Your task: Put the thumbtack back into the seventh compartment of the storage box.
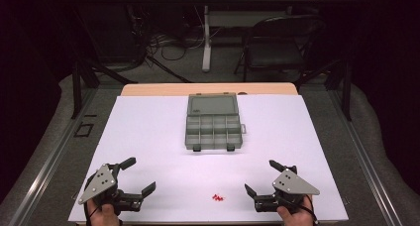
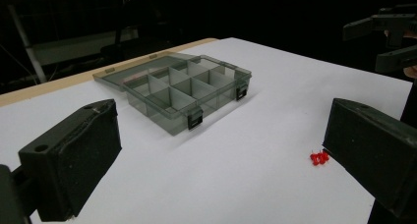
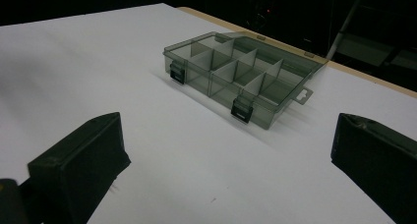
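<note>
A smoky clear compartment box (image 1: pixel 214 126) lies open in the middle of the white board, its lid folded back and its cells looking bare (image 2: pixel 181 89) (image 3: pixel 241 74). A small cluster of red pushpins (image 1: pixel 218 197) lies near the front edge, between the two hands (image 2: pixel 319 157). My left gripper (image 1: pixel 140 176) rests at the front left with its jaws wide open and nothing between them. My right gripper (image 1: pixel 261 177) rests at the front right, also open and empty.
The white board (image 1: pixel 148 137) covers a wooden table whose far edge (image 1: pixel 208 89) shows behind the box. Beyond the table stand a dark folding chair (image 1: pixel 277 47) and a desk leg (image 1: pixel 206 37) with cables on the floor.
</note>
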The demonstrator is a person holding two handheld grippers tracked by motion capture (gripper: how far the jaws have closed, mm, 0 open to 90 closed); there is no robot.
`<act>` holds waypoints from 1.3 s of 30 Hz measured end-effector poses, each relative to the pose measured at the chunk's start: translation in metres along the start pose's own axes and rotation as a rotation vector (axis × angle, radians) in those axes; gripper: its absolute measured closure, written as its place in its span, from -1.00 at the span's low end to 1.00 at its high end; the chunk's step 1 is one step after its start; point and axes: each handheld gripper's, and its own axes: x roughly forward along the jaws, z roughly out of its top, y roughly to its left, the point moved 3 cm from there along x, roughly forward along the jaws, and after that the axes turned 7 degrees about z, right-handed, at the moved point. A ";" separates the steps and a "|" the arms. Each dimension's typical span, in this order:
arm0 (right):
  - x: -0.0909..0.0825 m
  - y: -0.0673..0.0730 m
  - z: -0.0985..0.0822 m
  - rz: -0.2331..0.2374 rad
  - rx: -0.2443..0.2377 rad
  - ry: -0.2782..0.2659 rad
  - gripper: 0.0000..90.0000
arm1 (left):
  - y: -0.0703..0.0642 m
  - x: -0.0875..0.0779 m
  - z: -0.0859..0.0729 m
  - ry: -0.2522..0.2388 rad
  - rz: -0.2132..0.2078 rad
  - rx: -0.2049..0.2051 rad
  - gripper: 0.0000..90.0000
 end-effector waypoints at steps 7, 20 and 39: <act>0.000 0.001 -0.001 0.004 0.001 0.014 -1.00 | -0.001 -0.002 0.000 0.003 -0.003 0.004 -0.98; 0.012 0.005 -0.003 0.040 0.024 0.064 -1.00 | 0.000 -0.002 -0.002 0.016 -0.001 -0.003 -0.98; 0.054 0.032 -0.009 0.183 0.007 0.220 -1.00 | -0.002 0.002 -0.004 0.041 -0.022 -0.015 -0.97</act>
